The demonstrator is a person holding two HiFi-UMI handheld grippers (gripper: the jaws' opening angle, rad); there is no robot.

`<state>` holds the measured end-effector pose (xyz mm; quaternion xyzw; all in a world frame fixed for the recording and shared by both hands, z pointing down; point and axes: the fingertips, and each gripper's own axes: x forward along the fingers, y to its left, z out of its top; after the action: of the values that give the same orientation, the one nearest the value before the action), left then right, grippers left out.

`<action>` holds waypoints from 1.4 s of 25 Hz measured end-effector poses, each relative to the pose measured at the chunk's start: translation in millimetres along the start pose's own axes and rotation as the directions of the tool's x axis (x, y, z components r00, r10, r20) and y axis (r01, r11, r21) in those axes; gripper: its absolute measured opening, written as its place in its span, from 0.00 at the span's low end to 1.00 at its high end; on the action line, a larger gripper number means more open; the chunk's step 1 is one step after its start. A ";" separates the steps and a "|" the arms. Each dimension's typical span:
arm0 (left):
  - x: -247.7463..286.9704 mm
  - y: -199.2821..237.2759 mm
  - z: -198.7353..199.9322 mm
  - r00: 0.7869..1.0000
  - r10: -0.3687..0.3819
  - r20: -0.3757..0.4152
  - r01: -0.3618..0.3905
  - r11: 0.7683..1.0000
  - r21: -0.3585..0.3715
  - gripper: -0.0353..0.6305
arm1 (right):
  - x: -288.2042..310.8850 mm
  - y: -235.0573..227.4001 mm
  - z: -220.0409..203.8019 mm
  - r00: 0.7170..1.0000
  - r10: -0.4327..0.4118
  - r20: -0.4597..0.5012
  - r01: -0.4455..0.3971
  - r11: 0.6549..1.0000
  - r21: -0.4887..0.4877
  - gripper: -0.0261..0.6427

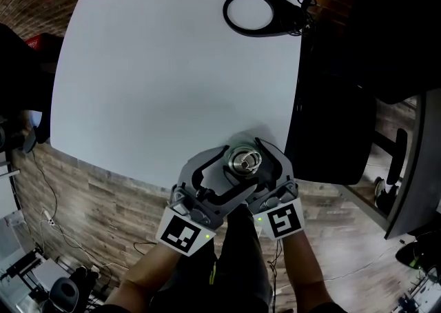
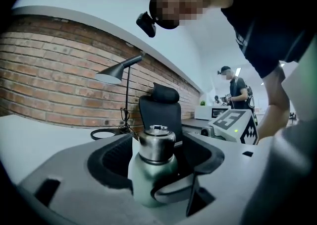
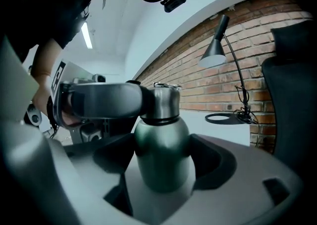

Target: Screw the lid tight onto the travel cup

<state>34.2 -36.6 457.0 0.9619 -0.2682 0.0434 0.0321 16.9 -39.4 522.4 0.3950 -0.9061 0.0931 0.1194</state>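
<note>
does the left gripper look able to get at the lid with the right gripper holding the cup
Probably yes. The lid sits between the open fingers of the left gripper, with nothing else in the gap. The right gripper clamps the travel cup lower down on its body, leaving the lid free.

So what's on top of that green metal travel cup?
A shiny steel lid sits on the neck of the green metal travel cup, between the open jaws of the left gripper. It covers the mouth, so whatever is inside cannot be seen.
</note>
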 end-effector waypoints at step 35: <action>14.6 -10.1 -3.7 0.821 -0.568 -0.056 0.569 0.822 0.018 0.47 | 1.4 -2.1 -1.0 1.000 0.029 0.004 -0.029 1.000 0.010 0.57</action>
<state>51.7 -35.1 461.8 0.9972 0.0322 0.0593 0.0336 17.6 -41.6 523.9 0.3825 -0.9116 0.0986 0.1142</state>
